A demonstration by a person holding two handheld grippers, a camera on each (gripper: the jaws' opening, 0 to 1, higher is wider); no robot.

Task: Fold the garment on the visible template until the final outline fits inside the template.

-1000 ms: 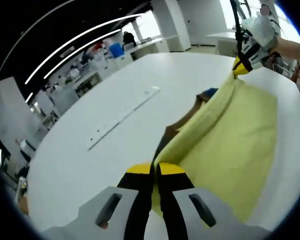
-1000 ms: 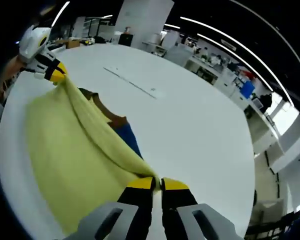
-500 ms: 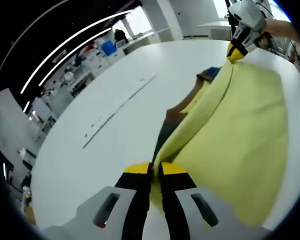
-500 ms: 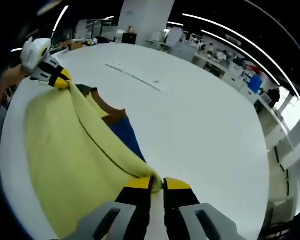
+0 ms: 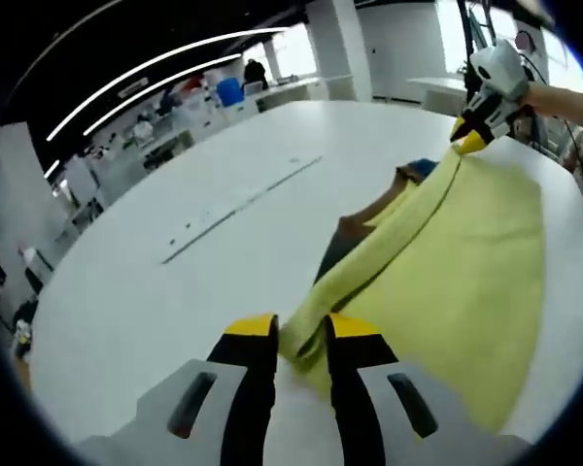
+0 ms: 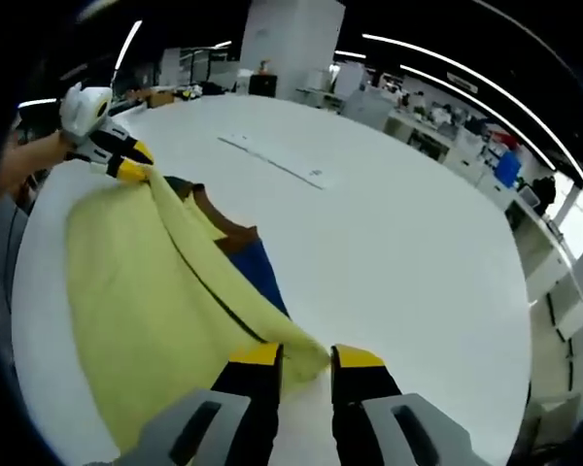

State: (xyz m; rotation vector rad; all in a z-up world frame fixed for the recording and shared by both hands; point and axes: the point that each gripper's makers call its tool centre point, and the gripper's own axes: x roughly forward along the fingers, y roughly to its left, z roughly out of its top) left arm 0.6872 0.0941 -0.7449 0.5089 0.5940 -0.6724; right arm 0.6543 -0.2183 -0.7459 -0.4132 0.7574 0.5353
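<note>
Parting both claws, left claw (image 5: 301, 335) and right claw (image 6: 296, 357), around the yellow knit garment (image 5: 466, 262), risking its folded edge slumping crooked across the white desk (image 5: 175, 262).

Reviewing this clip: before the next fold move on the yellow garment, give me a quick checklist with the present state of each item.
1. Left gripper jaws parted around the yellow garment edge: ok.
2. Right gripper jaws parted, cloth corner between them: ok.
3. Garment lying on the white table, not hanging off: ok.
4. Brown-and-blue piece beneath the garment partly visible: ok.
5. Template outline under the garment: cannot tell.
6. Final outline fits the template: cannot tell.
</note>
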